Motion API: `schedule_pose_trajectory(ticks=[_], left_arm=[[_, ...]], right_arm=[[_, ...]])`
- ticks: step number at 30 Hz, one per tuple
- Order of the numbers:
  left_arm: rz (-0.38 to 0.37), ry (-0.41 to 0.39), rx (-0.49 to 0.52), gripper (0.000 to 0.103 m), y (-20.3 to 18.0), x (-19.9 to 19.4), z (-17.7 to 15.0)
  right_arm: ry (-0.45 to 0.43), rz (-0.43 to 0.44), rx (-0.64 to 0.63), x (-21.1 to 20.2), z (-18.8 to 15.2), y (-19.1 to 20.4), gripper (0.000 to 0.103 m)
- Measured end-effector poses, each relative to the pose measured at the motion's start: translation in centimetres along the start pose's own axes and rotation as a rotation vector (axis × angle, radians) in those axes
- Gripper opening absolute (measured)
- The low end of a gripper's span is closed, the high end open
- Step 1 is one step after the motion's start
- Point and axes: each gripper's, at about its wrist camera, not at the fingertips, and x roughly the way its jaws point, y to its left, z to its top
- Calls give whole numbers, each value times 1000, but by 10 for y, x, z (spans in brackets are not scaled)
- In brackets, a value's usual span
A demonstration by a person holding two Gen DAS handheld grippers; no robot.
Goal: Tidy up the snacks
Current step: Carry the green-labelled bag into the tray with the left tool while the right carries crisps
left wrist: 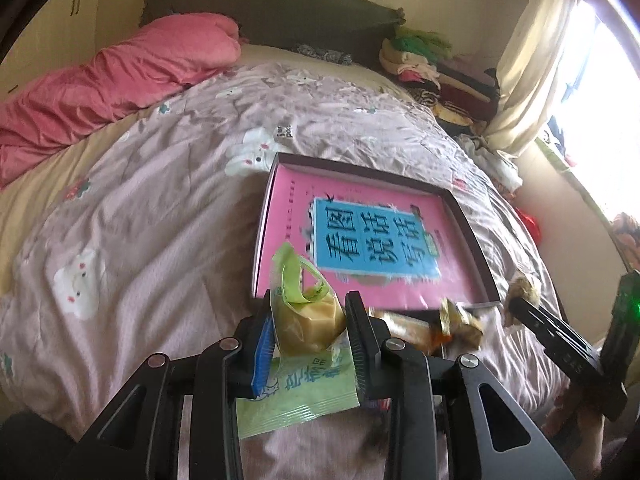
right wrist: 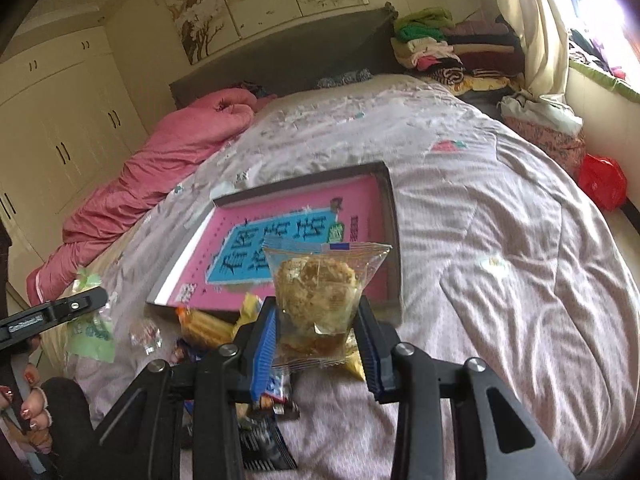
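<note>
Pinks, mauves and a few greens across the bed

We see a dusty mauve quilt (left wrist: pixel 168 200) printed with white bunnies and small pink-and-teal flowers, a plain rose-pink blanket (left wrist: pixel 100 88) beside it, and a dark grey headboard (left wrist: pixel 272 12). The shallow box (right wrist: pixel 390 200) has dark grey walls and holds a bright pink book (left wrist: pixel 360 240) with a sky-blue panel of black characters. We note a clear packet with a lime-green top over a pale yellow cake (left wrist: pixel 308 320), a light green packet (left wrist: pixel 296 396) with teal print, and a clear packet with a blue-and-white strip over a golden-brown pastry (right wrist: pixel 320 292). The hand-held gripper (left wrist: pixel 310 348) is black with blue pads; the curtain (left wrist: pixel 532 64) is cream.
</note>
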Motion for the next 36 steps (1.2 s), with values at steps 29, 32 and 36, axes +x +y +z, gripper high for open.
schedule_pose_trajectory(ticks=[29,32,36], left_arm=[[23,99,9,34,-2,124,45],[22,103,28,34,-5,129,44],[32,113,40,34,-6,137,42]], right_arm=[[126,-37,39,95,33,-13,38],[150,-47,35,101,28,-14,38],[150,-53,37,100,25,-16,38]])
